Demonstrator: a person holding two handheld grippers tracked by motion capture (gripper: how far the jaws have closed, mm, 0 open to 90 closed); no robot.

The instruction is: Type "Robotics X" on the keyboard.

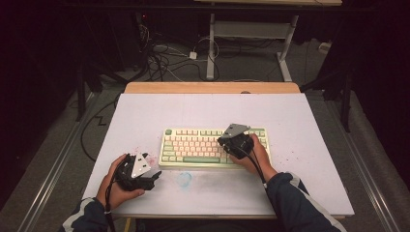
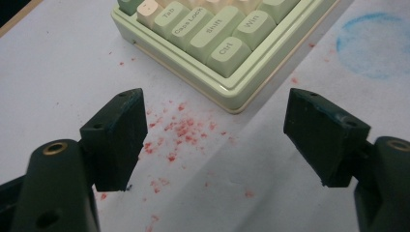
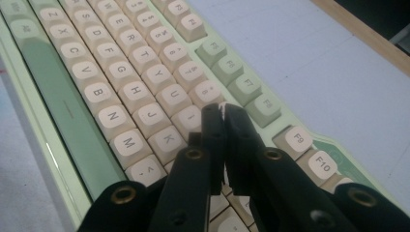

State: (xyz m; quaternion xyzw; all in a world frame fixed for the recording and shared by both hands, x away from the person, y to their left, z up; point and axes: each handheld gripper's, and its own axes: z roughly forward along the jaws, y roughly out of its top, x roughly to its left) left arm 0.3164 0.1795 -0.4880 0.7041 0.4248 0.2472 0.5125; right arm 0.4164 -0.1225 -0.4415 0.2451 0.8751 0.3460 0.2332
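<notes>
Table (image 1: 145, 108) carries a white sheet over a wooden top whose far edge shows; floor cables and another desk frame sit beyond it. Keyboard (image 1: 193, 147), pale green with cream keys, lies about mid-table, slightly toward the near edge, long side running left to right.

Right gripper (image 3: 223, 110) sits over the right half of the keyboard, jaws pressed together with nothing between them, tips down among the cream keys beside the I key (image 3: 189, 118), roughly where the number row meets the letters. Exact key under the tips can't be told; the jaws cover it. Looks like a closed-jaw key press, used like a fingertip.

Left gripper (image 1: 153, 176) rests on the sheet near the keyboard's near-left corner, jaws wide apart, holding nothing. Its own view shows the Ctrl key (image 2: 226, 49) corner just beyond the jaws, not touching.

Small stuff: red specks (image 2: 181, 130) scattered on the sheet between the left jaws, faint blue ring stain (image 1: 183, 179) just near of the keyboard.

Progress, judged: typing step is under way at one key. No sign of what has been entered; no screen visible. Left gripper has no part in it yet.
</notes>
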